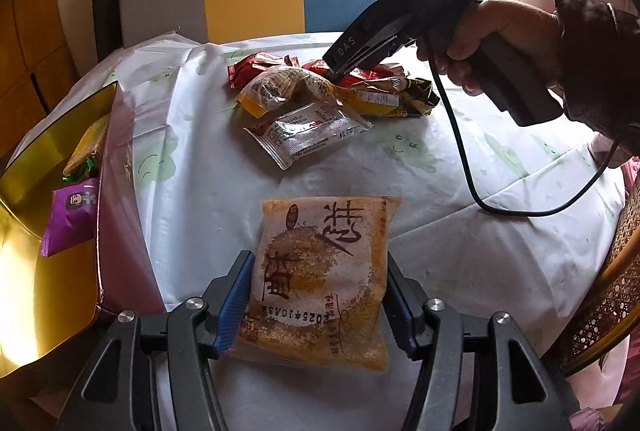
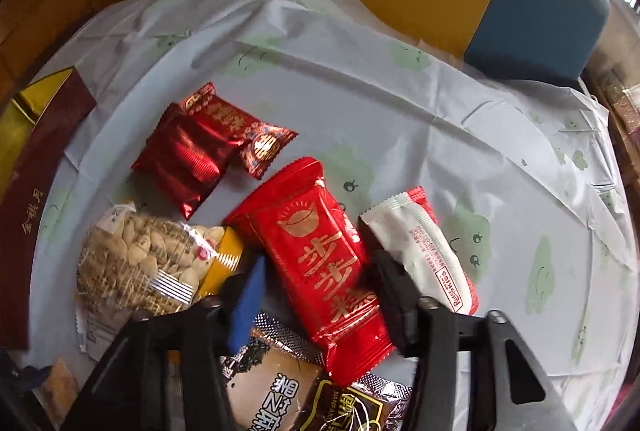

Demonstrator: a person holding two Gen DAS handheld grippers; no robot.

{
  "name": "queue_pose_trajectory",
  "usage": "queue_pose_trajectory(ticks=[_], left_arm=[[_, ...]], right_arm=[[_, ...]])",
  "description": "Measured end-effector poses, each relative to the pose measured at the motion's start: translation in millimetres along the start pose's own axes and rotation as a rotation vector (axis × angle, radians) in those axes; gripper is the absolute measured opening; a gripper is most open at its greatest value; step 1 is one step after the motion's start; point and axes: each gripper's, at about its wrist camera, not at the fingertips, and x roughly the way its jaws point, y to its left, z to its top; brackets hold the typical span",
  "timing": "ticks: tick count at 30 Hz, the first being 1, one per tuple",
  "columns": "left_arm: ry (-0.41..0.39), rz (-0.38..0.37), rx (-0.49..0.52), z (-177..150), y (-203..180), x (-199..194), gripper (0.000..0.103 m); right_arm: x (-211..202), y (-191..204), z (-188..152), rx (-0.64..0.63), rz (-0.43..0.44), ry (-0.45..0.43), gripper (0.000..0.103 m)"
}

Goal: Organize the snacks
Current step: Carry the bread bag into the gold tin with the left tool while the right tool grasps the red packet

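Left tool (image 1: 320,295) pinches orange cake pack (image 1: 324,283) at sides: light, crumbly, squeeze softly. Right tool (image 2: 320,295) part open around red pack (image 2: 316,255), slippery; grab middle.

- The tablecloth (image 1: 224,151) is patterned white with pale green smiling blobs
- An orange-yellow packet (image 1: 324,279) is printed with brown characters
- A bright red packet (image 2: 316,251) is marked in gold
- The box (image 1: 48,271) is lined in shiny gold, maroon outside
- The gripper pads (image 1: 236,303) are coloured blue
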Motion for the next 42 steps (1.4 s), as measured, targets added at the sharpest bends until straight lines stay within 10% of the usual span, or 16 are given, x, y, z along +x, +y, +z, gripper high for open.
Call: queue_pose_trajectory(ticks=[10, 22, 31, 42], left_arm=[[0.002, 0.002, 0.0, 1, 0, 1, 0.062], [-0.083, -0.047, -0.054, 15, 16, -42, 0.059], [-0.163, -0.026, -0.364, 41, 119, -96, 0.059], [-0.002, 0.125, -0.633, 61, 254, -39, 0.059]], right_arm=[[-71, 13, -9, -0.026, -0.048, -0.137, 0.042], [-101, 55, -94, -0.099, 0.077, -0.052, 0.042], [-67, 66, -122, -0.093, 0.12, 0.024, 0.041], [-61, 73, -123, -0.131, 0.097, 0.015, 0.041]])
